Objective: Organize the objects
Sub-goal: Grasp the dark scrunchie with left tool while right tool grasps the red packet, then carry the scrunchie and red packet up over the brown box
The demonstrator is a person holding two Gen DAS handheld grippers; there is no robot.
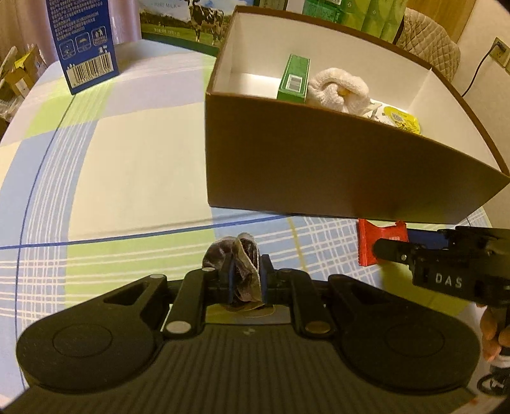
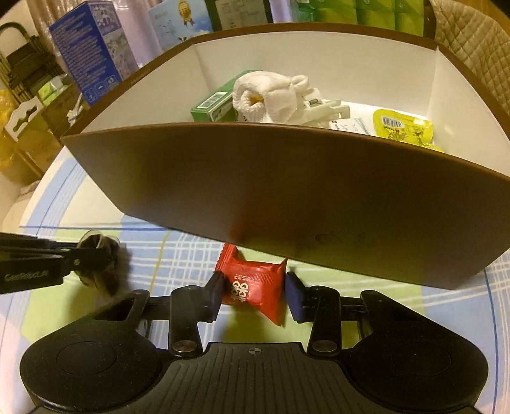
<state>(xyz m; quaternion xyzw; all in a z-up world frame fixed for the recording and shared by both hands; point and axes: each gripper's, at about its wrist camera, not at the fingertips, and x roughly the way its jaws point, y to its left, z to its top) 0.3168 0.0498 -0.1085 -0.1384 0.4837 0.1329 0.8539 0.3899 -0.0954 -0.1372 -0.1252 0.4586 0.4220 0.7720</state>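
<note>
My left gripper (image 1: 247,264) is shut on a dark snack in a crinkled clear wrapper (image 1: 229,251), just above the checked tablecloth; it also shows at the left of the right wrist view, the wrapper (image 2: 102,280) in the left gripper (image 2: 95,254). A red packet (image 2: 251,283) lies on the cloth against the brown box (image 2: 287,191). My right gripper (image 2: 255,286) stands open with one finger on each side of the packet, the left pad touching it. From the left wrist view the right gripper (image 1: 382,251) covers part of the red packet (image 1: 376,232).
The brown box (image 1: 318,165) holds a green carton (image 1: 295,79), a rolled white cloth (image 1: 338,89) and a yellow packet (image 1: 403,119). A blue carton (image 1: 83,41) and a milk case (image 1: 188,25) stand at the back. A hand (image 1: 494,334) holds the right gripper.
</note>
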